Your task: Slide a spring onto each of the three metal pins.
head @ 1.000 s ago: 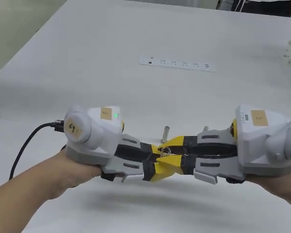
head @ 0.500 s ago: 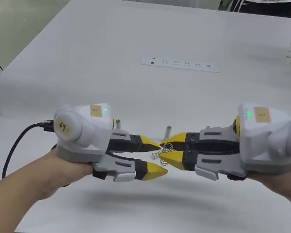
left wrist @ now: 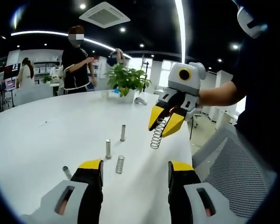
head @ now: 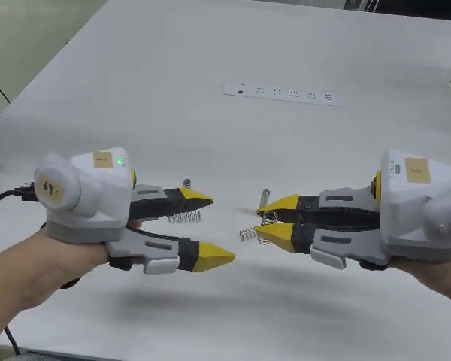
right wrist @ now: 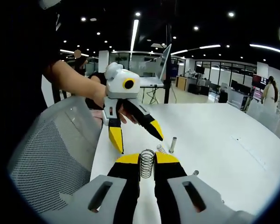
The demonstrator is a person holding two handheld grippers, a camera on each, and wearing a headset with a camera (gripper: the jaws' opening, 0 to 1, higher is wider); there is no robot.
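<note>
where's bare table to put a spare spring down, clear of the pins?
Widest bare patch: the tabletop between the power strip and the pins. Its near edge, below both grippers, is bare too. Crowded: between the left gripper and right gripper, where the pins, loose spring and held spring cluster.
</note>
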